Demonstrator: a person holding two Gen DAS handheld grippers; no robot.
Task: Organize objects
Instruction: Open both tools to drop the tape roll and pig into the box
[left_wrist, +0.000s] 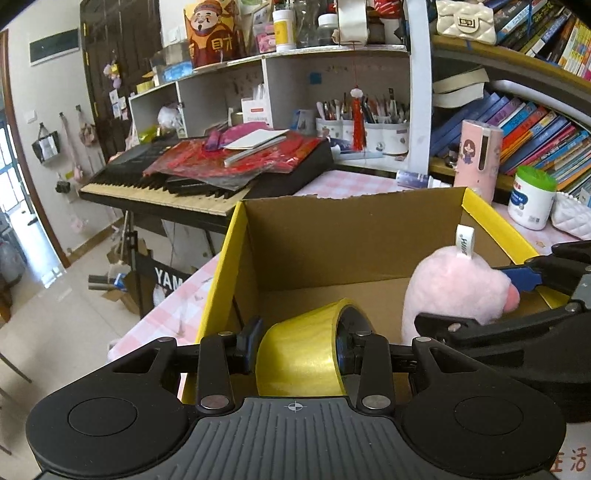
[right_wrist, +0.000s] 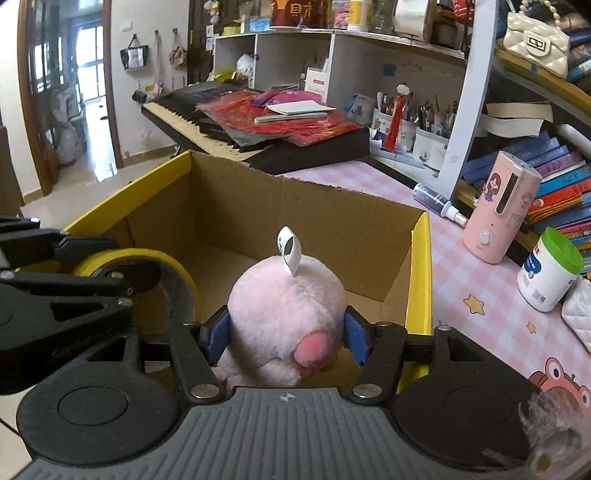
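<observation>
An open cardboard box (left_wrist: 332, 236) with yellow outer sides stands on the pink checked table; it also shows in the right wrist view (right_wrist: 295, 218). My left gripper (left_wrist: 297, 349) is shut on a roll of yellow tape (left_wrist: 299, 350) and holds it over the box's near left part. My right gripper (right_wrist: 286, 338) is shut on a pink plush toy (right_wrist: 284, 310) with a white tag, over the box's near right part. The toy (left_wrist: 454, 291) and right gripper show at right in the left wrist view; the tape (right_wrist: 147, 258) and left gripper show at left in the right wrist view.
A keyboard (left_wrist: 207, 173) piled with red papers stands behind the box. On the table to the right are a pink dispenser (right_wrist: 498, 210), a green-lidded white tub (right_wrist: 550, 269) and a small spray bottle (right_wrist: 439, 206). Shelves with books and pen cups rise behind.
</observation>
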